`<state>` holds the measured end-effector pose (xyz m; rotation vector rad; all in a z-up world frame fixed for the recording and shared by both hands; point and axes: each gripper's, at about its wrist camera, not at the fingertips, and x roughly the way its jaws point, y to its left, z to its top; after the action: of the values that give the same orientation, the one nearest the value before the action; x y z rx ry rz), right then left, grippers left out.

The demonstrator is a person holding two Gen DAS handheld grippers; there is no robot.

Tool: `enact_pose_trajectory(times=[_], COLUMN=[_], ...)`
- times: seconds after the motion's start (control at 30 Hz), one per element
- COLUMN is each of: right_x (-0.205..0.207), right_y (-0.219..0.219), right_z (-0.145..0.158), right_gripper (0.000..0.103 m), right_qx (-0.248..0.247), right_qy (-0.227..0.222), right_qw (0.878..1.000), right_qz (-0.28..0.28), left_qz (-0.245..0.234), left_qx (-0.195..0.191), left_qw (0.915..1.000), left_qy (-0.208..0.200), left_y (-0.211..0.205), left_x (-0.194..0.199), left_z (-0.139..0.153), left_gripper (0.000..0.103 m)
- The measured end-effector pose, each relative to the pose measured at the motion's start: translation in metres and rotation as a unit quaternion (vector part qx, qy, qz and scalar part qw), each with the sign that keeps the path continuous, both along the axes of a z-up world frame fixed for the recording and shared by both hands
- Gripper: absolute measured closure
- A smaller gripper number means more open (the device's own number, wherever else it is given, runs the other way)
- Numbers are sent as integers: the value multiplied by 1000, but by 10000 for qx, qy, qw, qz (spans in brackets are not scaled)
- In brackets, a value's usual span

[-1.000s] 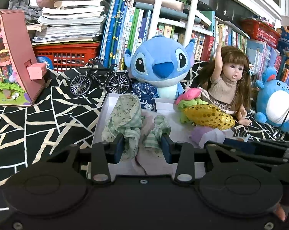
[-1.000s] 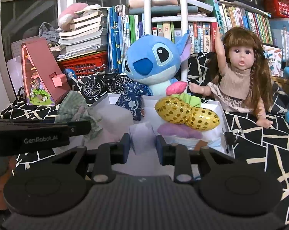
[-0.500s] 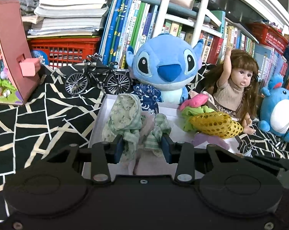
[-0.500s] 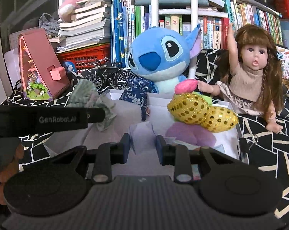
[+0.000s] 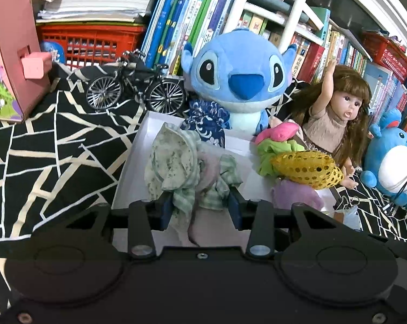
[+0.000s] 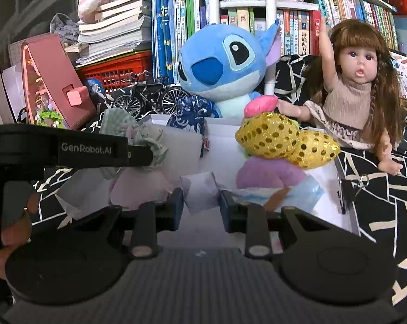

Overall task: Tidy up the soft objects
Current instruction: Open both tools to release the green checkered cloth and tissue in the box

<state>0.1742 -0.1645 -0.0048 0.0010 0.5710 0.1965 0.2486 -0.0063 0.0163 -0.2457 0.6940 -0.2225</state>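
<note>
Holding green cloth bundle [image 5: 181, 170] clamped, left gripper [image 5: 200, 210] hangs over white box [image 5: 134, 162] left edge; right gripper [image 6: 200, 206] pinches pale folded cloth [image 6: 200, 193] mid-box; bare tablecloth [image 5: 54, 145] left.

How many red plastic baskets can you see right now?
2. One red basket sits under the book stack, behind the toy bicycle. A second red basket sits high on the shelf at right. Others may be hidden.

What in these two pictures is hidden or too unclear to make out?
- White box: left wrist view, its near edge hidden by the left tongs.
- Green cloth: right wrist view, partly hidden by the left tongs' black arm.
- Book titles: too small.
- Blue plush: cut off at the edge.
</note>
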Motion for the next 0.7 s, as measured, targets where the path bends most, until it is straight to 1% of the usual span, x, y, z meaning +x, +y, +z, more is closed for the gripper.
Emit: enact_pose_trajectory(times=[0.17, 0.33, 0.47, 0.63, 0.67, 0.7], right_x=[0, 2, 1, -2, -3, -4], right_y=[1, 2, 3, 3, 3, 2], right_z=[-3, -5, -7, -6, -6, -5], right_gripper=[68, 68, 65, 64, 63, 57], right_qx=[12, 44, 54, 98, 112, 126], right_qy=[43, 102, 150, 160, 156, 151], right_qw=[10000, 9999, 9999, 9998, 9998, 9998], right_qz=[20, 26, 64, 95, 91, 82], left_qz=[-7, 25, 23, 38, 33, 22], left_qx=[42, -11, -8, 8, 19, 41], left_qw=[10000, 10000, 9999, 9999, 10000, 10000], left_qy=[12, 85, 104, 94, 79, 63], left_y=[-1, 0, 0, 1, 1, 0], left_x=[1, 2, 2, 1, 0, -1], left_z=[-2, -4, -3, -3, -2, -1], left_gripper=[62, 62, 61, 59, 57, 57])
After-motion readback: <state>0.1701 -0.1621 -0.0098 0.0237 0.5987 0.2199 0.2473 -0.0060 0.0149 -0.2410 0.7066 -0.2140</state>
